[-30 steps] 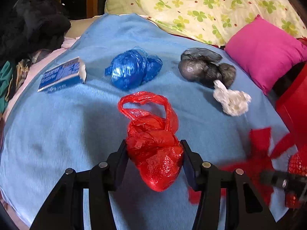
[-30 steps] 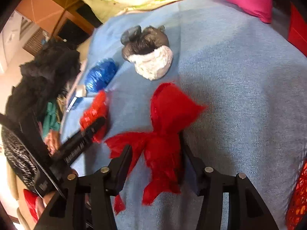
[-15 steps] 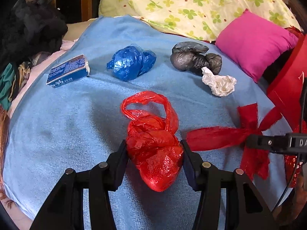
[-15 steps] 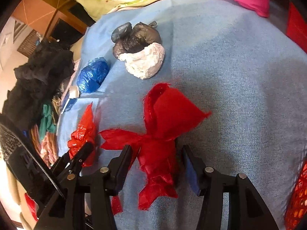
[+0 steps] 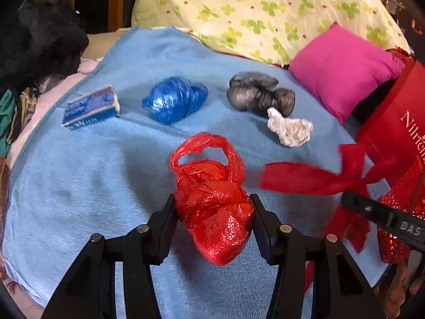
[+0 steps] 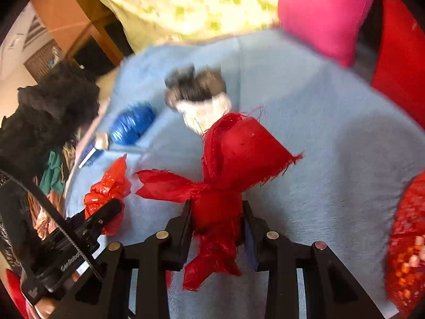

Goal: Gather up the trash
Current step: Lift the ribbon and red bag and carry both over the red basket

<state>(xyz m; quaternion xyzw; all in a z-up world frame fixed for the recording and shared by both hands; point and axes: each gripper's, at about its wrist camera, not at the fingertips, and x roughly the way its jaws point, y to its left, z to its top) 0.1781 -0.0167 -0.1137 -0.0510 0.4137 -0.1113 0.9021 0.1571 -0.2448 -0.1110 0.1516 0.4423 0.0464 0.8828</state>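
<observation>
Left gripper (image 5: 213,212): clamped on the crumpled red plastic bag (image 5: 212,207), which was held between both black fingers above the light blue blanket (image 5: 79,186).
Right gripper (image 6: 216,218): jaws had just been closing; the knotted red fabric scrap (image 6: 225,175) was gripped between them at its knot.
Remaining trash on blanket: a crumpled blue plastic bag (image 5: 175,101), a grey plastic bag bundle (image 5: 260,95) touched by a crumpled white paper wad (image 5: 289,130), and a flat blue-and-white carton (image 5: 90,107) at the left.
Background: a magenta cushion (image 5: 342,69) was seen at the right, beside a green-patterned yellow pillow (image 5: 252,10).
</observation>
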